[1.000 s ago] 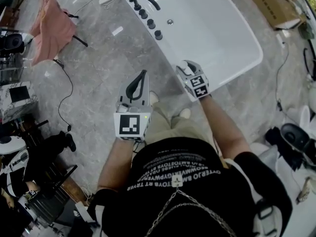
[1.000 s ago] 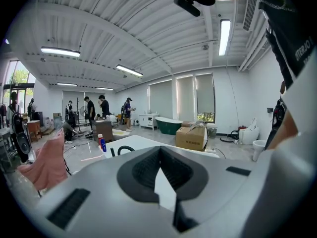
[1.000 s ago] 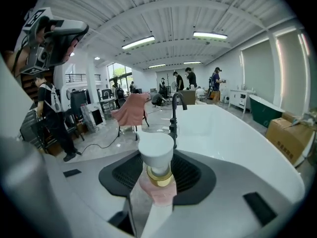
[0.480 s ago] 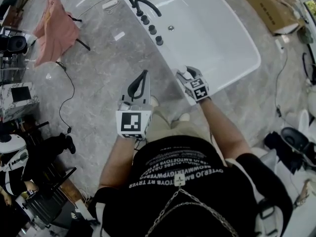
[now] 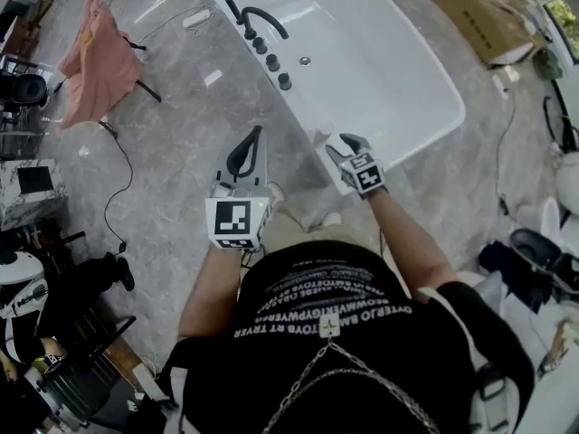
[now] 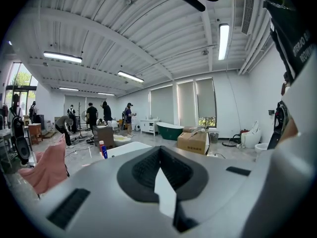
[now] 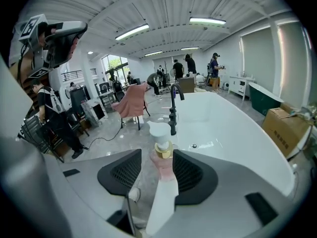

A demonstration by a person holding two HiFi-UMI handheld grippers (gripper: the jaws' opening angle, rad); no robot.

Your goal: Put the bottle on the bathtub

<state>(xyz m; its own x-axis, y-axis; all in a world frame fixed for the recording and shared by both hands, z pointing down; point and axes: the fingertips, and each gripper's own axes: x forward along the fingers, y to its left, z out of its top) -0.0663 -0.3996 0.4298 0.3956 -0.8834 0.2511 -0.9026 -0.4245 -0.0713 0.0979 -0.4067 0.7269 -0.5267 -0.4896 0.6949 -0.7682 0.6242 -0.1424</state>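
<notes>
1. Right gripper (image 7: 157, 153): the jaws stand wide apart and have just been opening. It grips nothing.
2. The bottle (image 7: 162, 150) sits between those jaws, but the pads are not pressing on it. There is a clear gap on one side, and the other pad is just beside it.
3. Bottle details: white pump cap, gold collar, pale pink body, upright. The right gripper view hides its base behind the gripper's own body.
4. Bottle location: at the near end of the bathtub (image 5: 407, 80), on the rim on the same long side as the black faucet (image 5: 258, 16) and the row of black knobs (image 5: 272, 61), well apart from both. In the head view it is only a small pale shape at the tub's near corner, just ahead of the right gripper.
5. Left gripper (image 6: 159, 150): the jaws are together with nothing between them. It is held over the grey floor (image 5: 181, 152), beside the tub's near corner and apart from the bottle.
6. Both grippers point roughly toward the tub's far end, the right one tilted down more steeply.
7. Surroundings: a pink cloth (image 5: 90, 52) draped on a stand to the left of the tub, a cardboard box (image 5: 484, 12) to its right, and a black cable (image 5: 118, 170) on the floor.
</notes>
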